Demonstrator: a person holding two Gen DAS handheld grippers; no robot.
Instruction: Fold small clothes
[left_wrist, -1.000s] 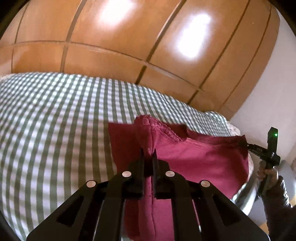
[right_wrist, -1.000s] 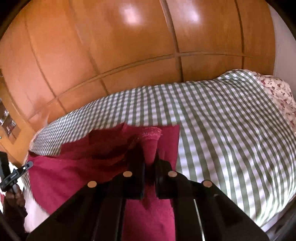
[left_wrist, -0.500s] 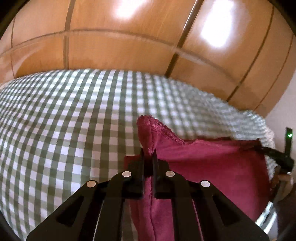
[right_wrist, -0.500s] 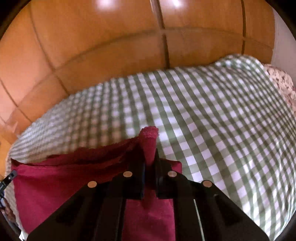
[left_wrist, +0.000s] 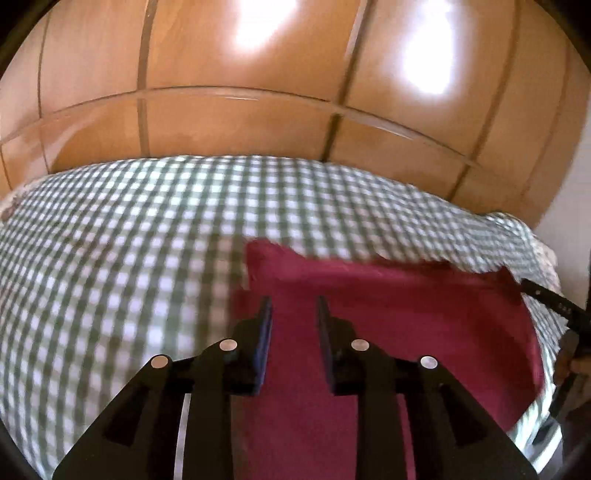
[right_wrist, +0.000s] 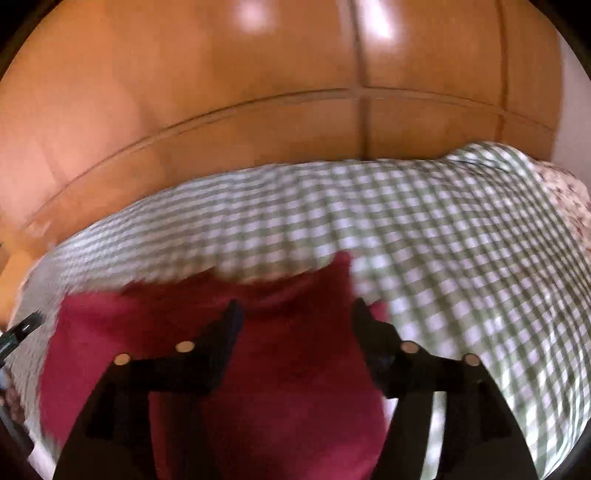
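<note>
Garment (left_wrist: 406, 325) check first: found it, a dark red piece, lying spread on the bed (left_wrist: 110, 266), over the near right part of the green-and-white checked cover in the left wrist view. Looked mostly flat, with a wavy, blurred far edge. Couldn't make out what kind of clothing it was.

Caught the left claw (left_wrist: 293, 306) with its jaws only slightly parted, having just been opening. Saw red fabric through the gap, but lying underneath rather than pinched; didn't see the pads pressing on anything. Hovered over the left part of the garment, near its left edge.

Caught the right claw (right_wrist: 296, 310) spread much wider, also just been opening, with nothing clamped either. Saw the same red cloth beneath and between the fingers, near the garment's right edge, with checked cover just beyond the right finger. Pretty smeary picture there, so didn't trust the fine detail.

Also spotted each claw in the other's view: a black tip poking in at the garment's far right corner from the left camera, another at the left rim from the right camera. Couldn't tell whether either tip touched the cloth.

Behind the bed, noticed glossy orange-brown wooden wardrobe panels (left_wrist: 240, 122) with bright glare patches. Noticed a bit of floral fabric (right_wrist: 565, 199) at the bed's far right corner.
</note>
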